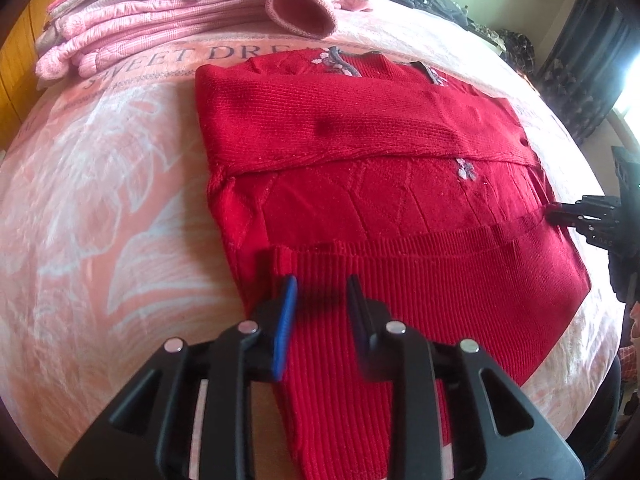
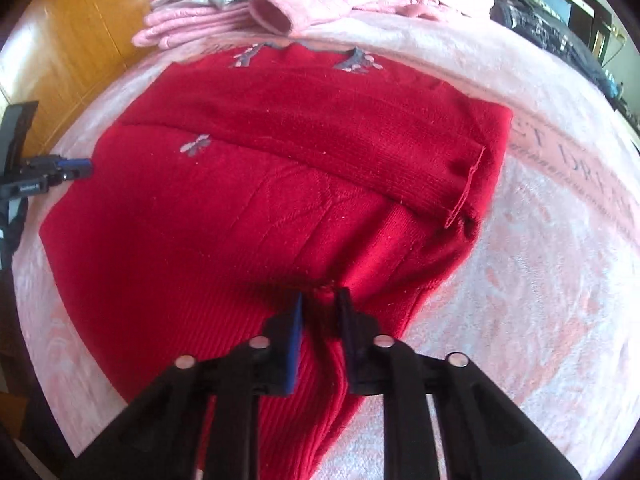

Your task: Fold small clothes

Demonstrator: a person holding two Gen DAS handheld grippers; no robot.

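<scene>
Pinching the red sweater (image 2: 248,208) hem, the right hand-held gripper (image 2: 320,300) readies a fold; the left hand-held gripper (image 1: 322,284) hovers spread.

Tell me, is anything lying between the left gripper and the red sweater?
Nothing visible does. The left gripper is open right over the ribbed hem of the red sweater, with only bare knit between its fingers.

Red sweater (image 1: 380,208): knit cloth, ribbed at hem, matt, lightly fuzzy. Blanket (image 1: 100,208): plush pink fleece, soft nap. Folded pile (image 1: 160,12) at blanket's far edge: pink ribbed knits. Left gripper (image 1: 322,292): matt black plastic, shiny metal pins. Floor (image 2: 80,32): glossy wood
</scene>
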